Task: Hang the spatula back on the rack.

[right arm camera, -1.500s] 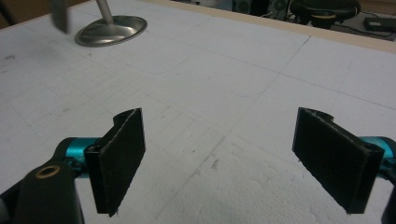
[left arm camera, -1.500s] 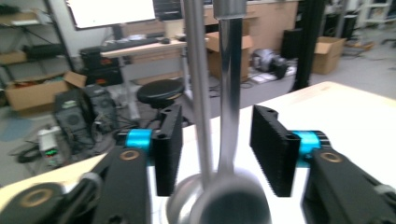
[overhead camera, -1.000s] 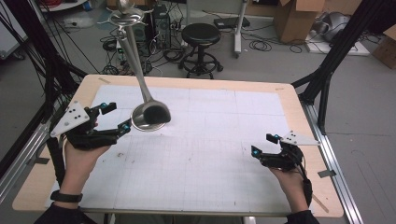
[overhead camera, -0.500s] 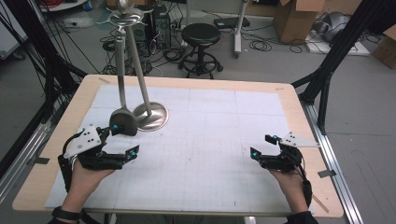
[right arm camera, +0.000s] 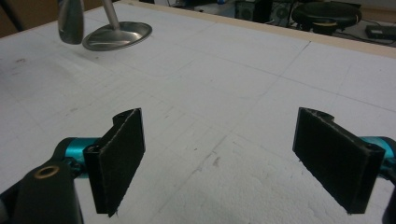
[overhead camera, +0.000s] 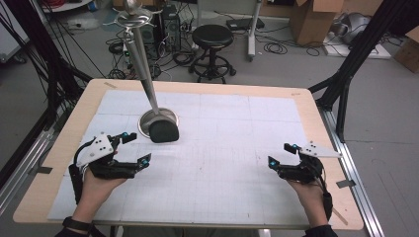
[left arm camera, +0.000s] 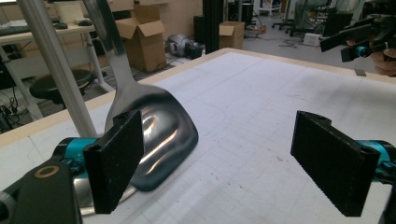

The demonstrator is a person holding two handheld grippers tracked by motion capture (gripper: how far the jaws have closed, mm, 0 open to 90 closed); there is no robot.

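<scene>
A metal stand (overhead camera: 144,69) rises from a round base (overhead camera: 146,120) at the table's back left. From its top hangs a shiny long-handled spatula, and the spatula's head (overhead camera: 163,132) hovers just in front of the base. The left gripper view shows that spatula head (left arm camera: 161,135) close behind the left jaw, with the stand's pole (left arm camera: 56,70) further left. My left gripper (overhead camera: 138,147) is open and holds nothing, a short way nearer than the spatula. My right gripper (overhead camera: 280,154) is open and holds nothing at the near right. The base (right arm camera: 116,35) and spatula head (right arm camera: 71,21) lie far from it.
A white gridded mat (overhead camera: 222,148) covers the wooden table (overhead camera: 316,123). Behind the table stand a black stool (overhead camera: 212,37), cardboard boxes (overhead camera: 311,19) and floor cables. Black frame legs (overhead camera: 353,59) flank the right side.
My left gripper has drawn back from the stand toward the near left edge. The hanging spatula has swung from beside the pole to in front of the base. The right gripper stayed put.
</scene>
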